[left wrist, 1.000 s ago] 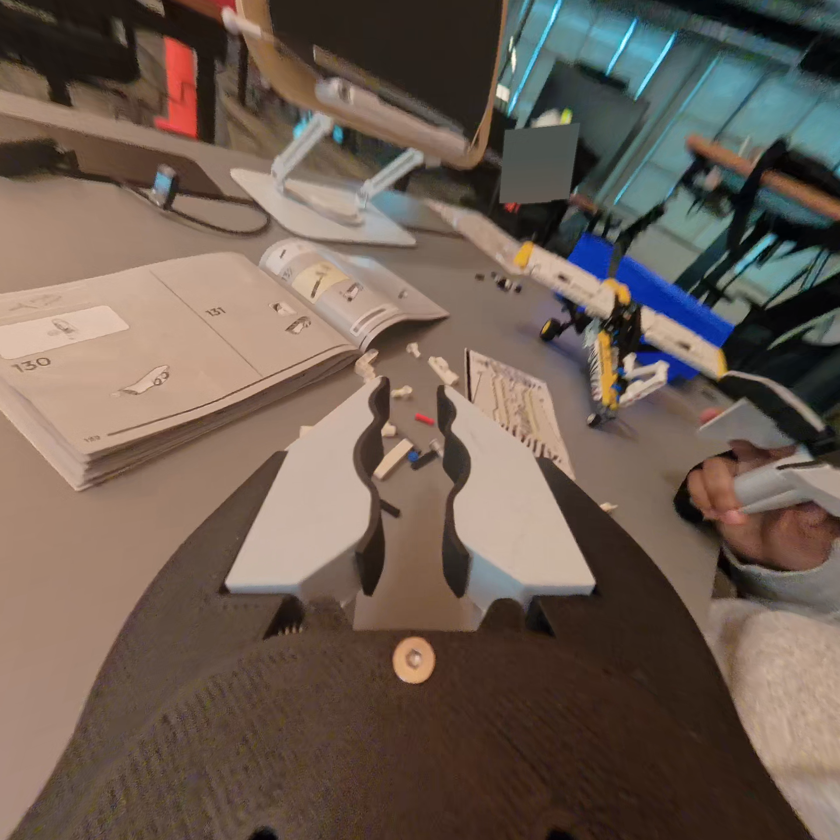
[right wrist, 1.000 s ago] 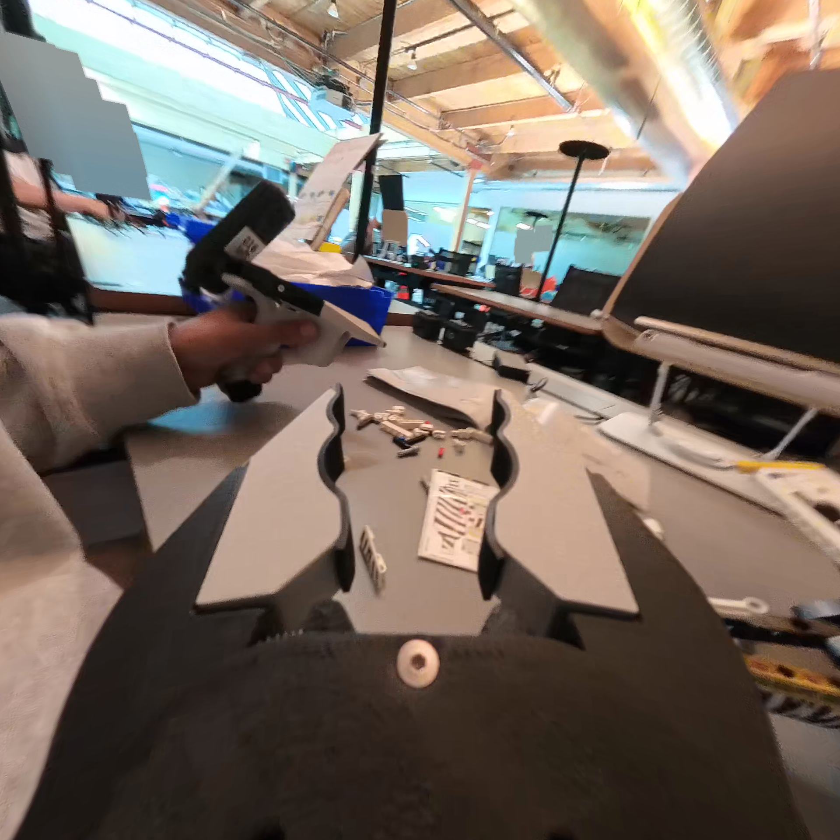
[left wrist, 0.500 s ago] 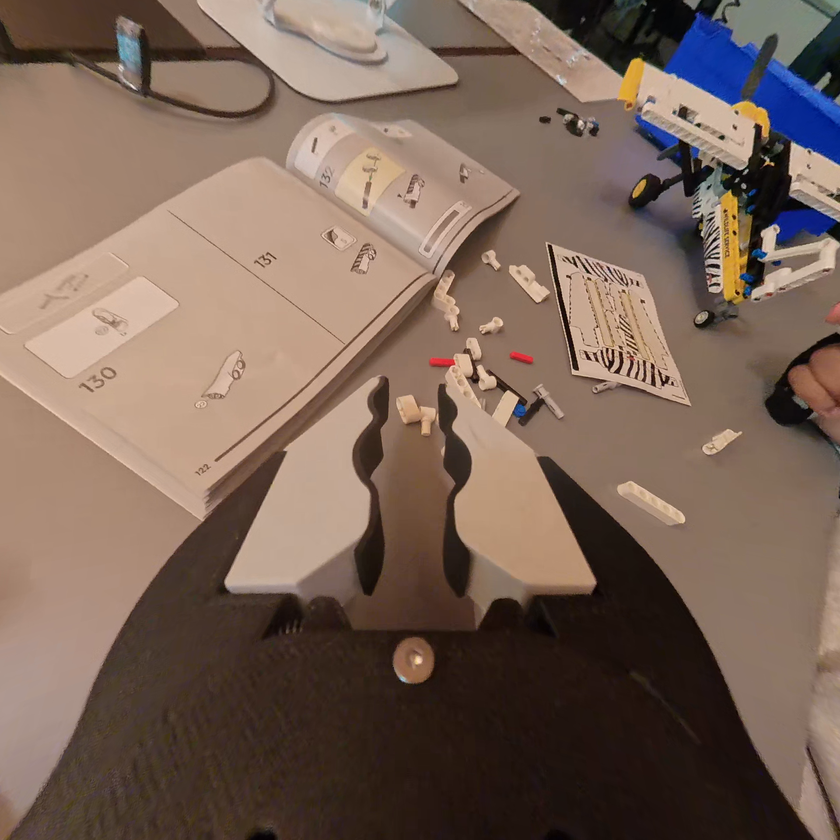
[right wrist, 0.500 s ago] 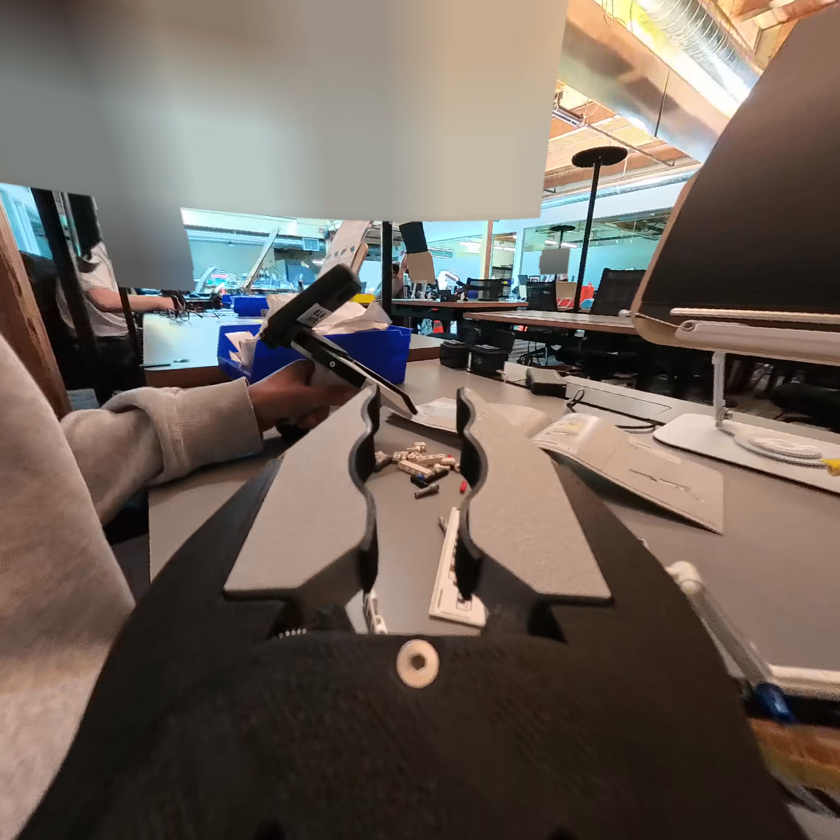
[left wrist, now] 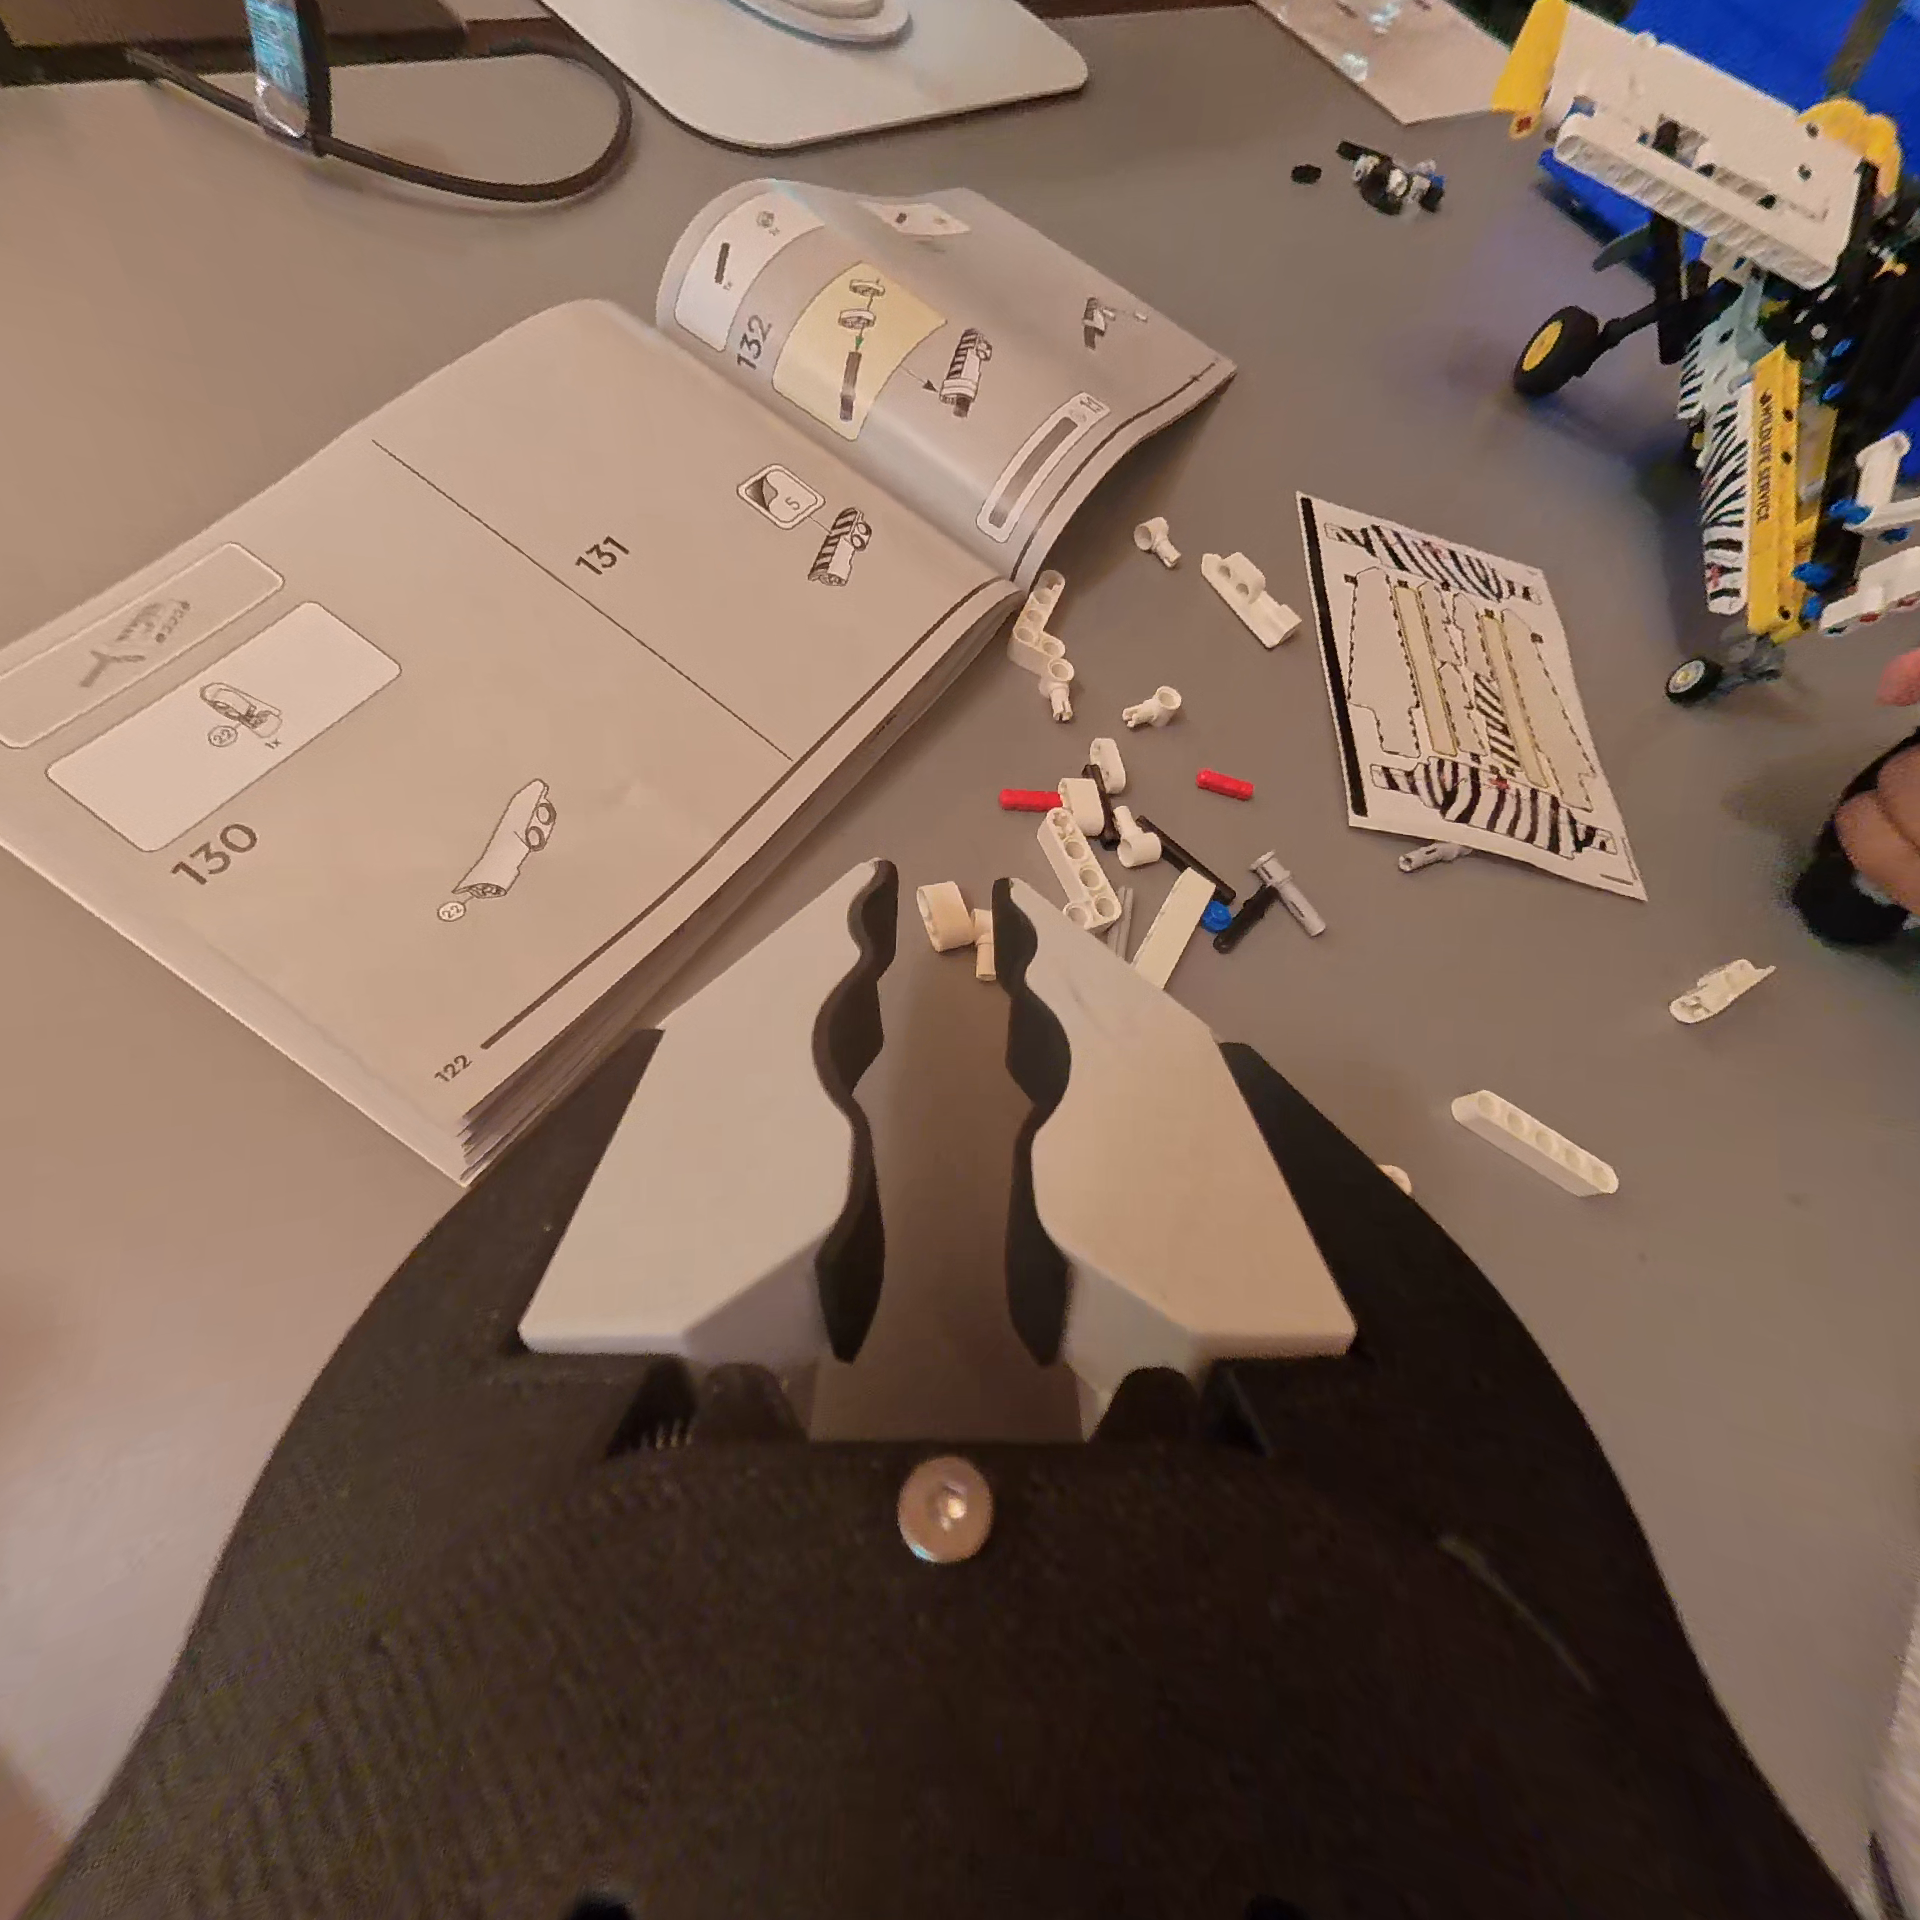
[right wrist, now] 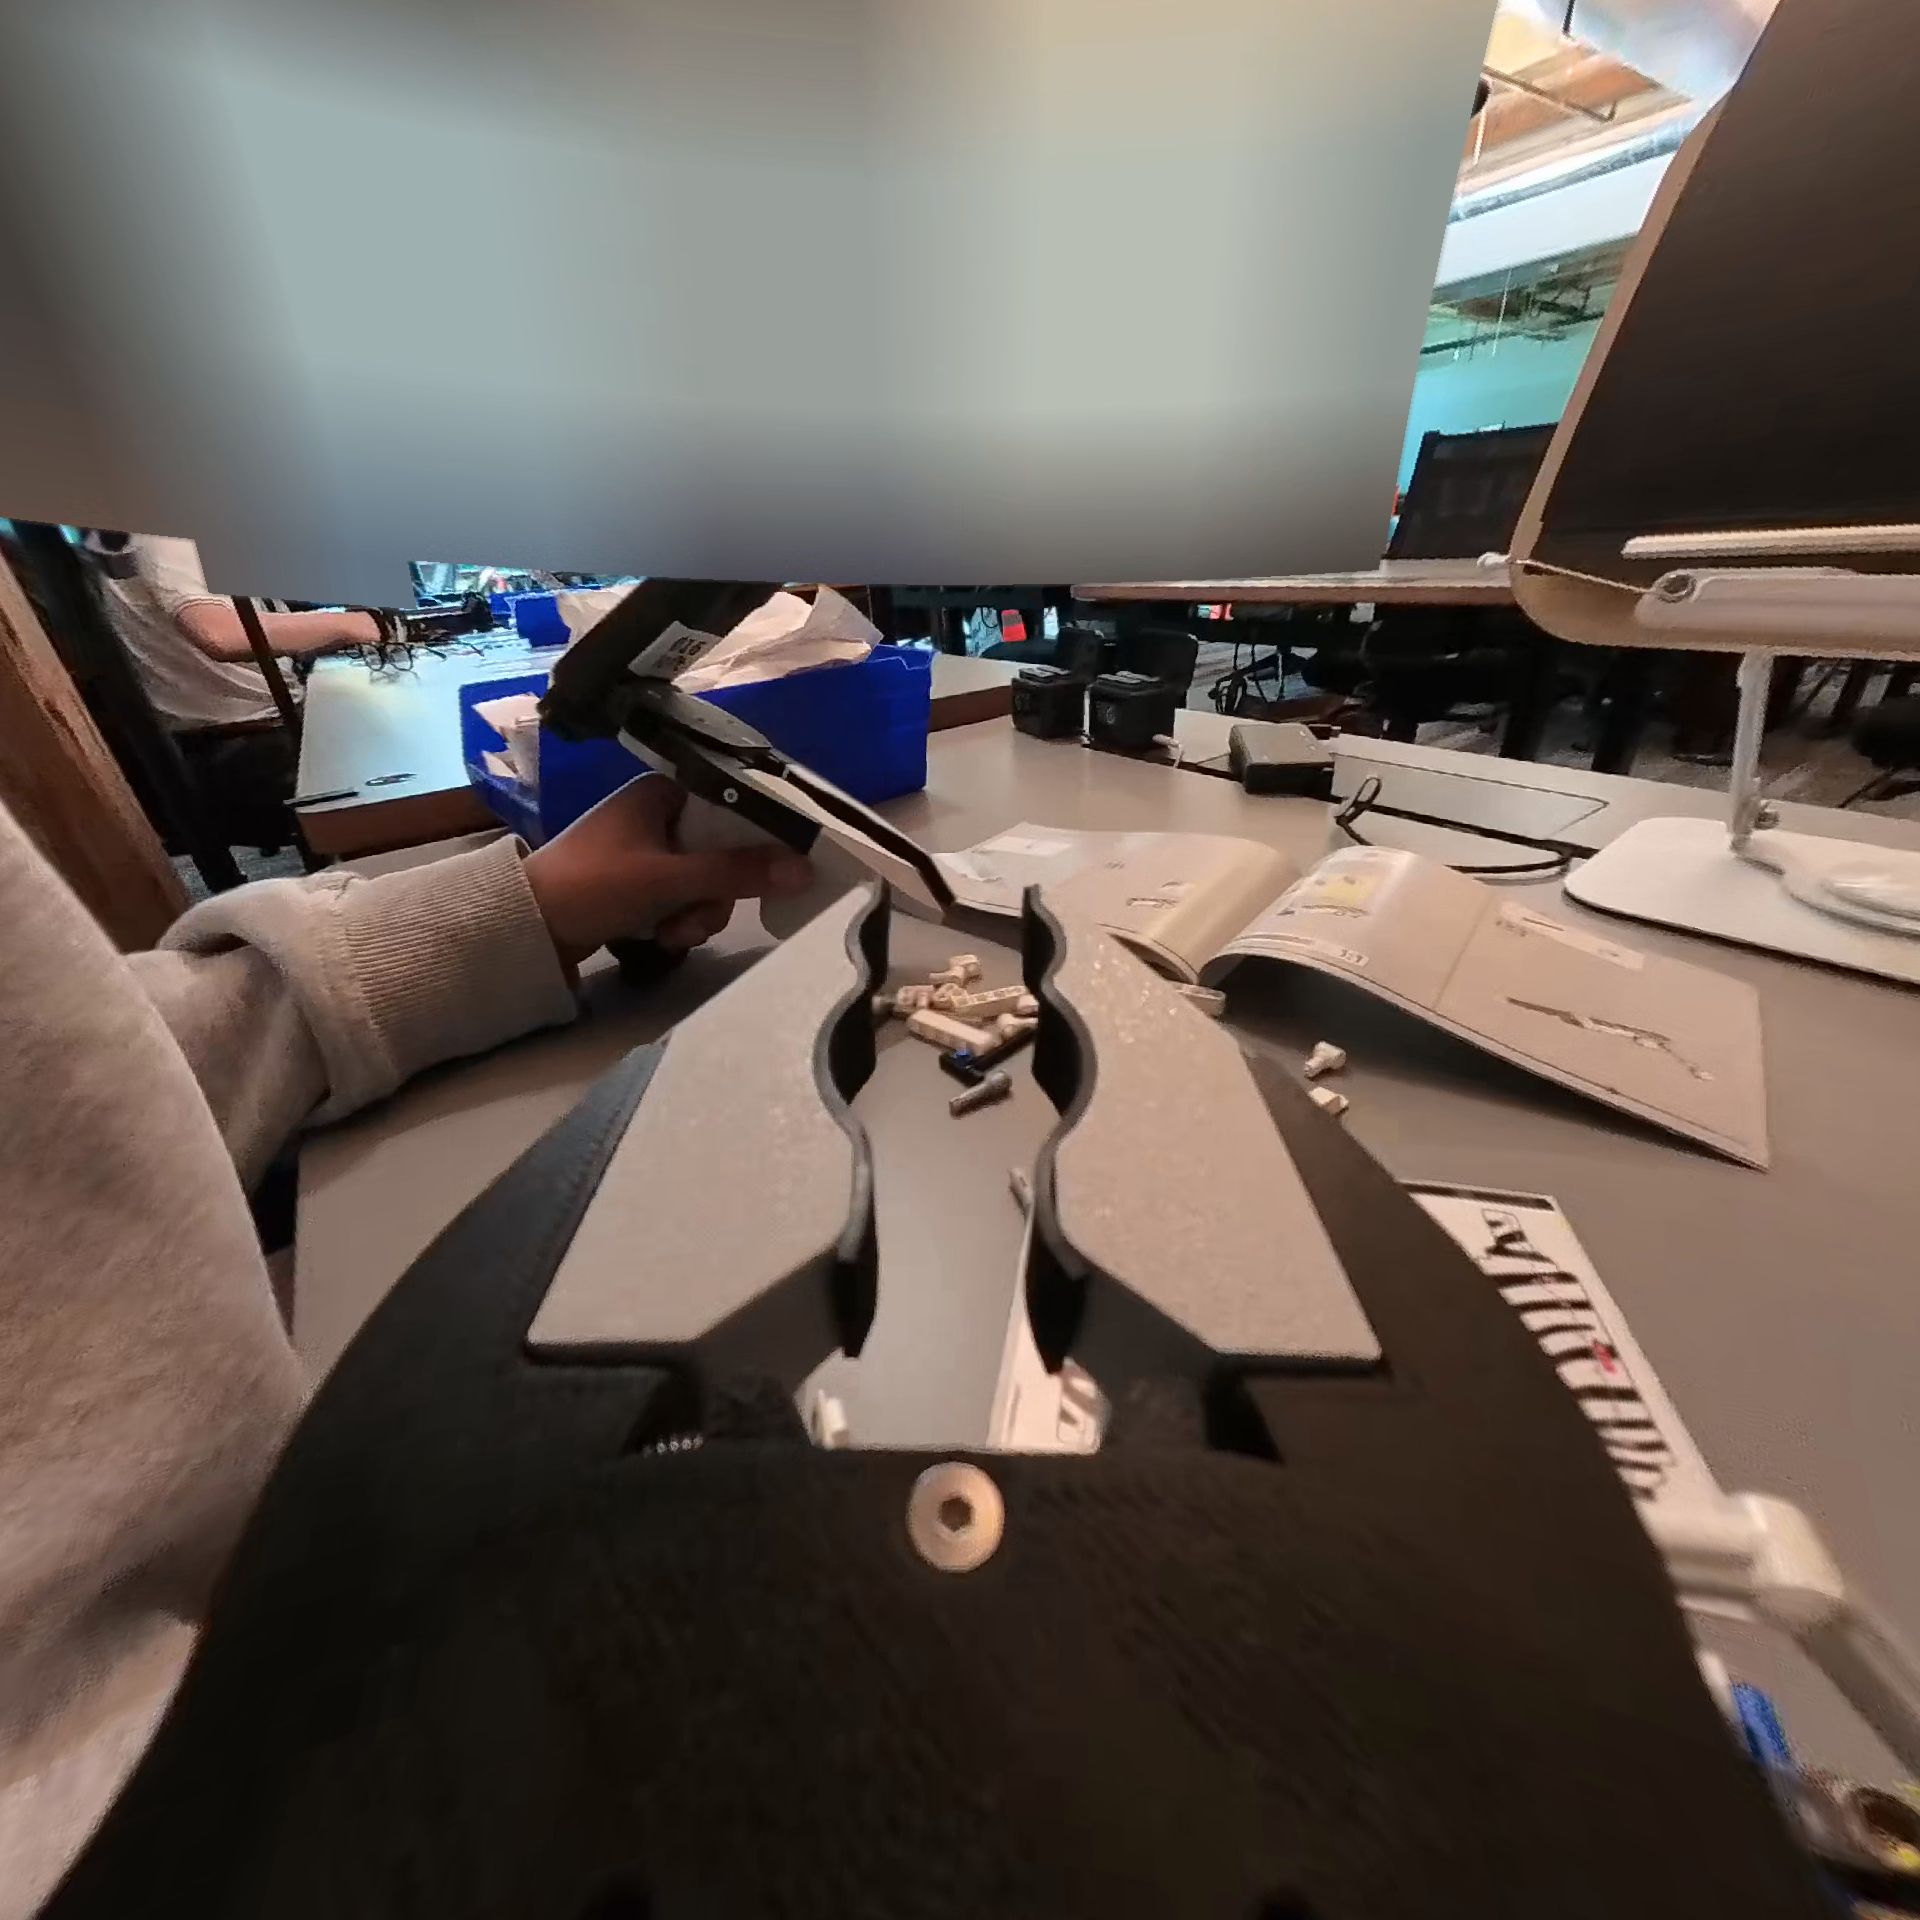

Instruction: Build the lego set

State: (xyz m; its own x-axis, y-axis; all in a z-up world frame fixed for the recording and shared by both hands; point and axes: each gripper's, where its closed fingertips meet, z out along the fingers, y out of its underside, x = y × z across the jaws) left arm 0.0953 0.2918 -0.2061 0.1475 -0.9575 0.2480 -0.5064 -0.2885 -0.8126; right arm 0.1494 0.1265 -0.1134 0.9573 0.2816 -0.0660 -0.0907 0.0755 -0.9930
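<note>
A pile of small loose lego pieces (left wrist: pixel 1122 831), white, black, red and blue, lies on the grey table beside an open instruction booklet (left wrist: pixel 520 644). My left gripper (left wrist: pixel 943 888) is open and empty, low over the near edge of the pile, with a small white round piece (left wrist: pixel 948 912) just beyond its tips. A zebra-striped sticker sheet (left wrist: pixel 1455 686) and the partly built yellow and white plane model (left wrist: pixel 1766 416) lie to the right. My right gripper (right wrist: pixel 954 899) is open and empty and points at the same pile (right wrist: pixel 966 1013). The left gripper (right wrist: pixel 925 883) shows beyond it.
A white beam (left wrist: pixel 1532 1143) and a small white curved piece (left wrist: pixel 1720 992) lie apart at the right. A monitor stand base (left wrist: pixel 831 62) and a black cable (left wrist: pixel 468 177) are at the back. A blue bin (right wrist: pixel 810 727) stands behind. The booklet (right wrist: pixel 1455 977) lies right of the pile. About 20 cm separates my left fingertips from my right.
My left gripper has tipped down and come close over the pile. My right gripper's jaws have narrowed from wide open, and it has turned toward the pile and the booklet.
</note>
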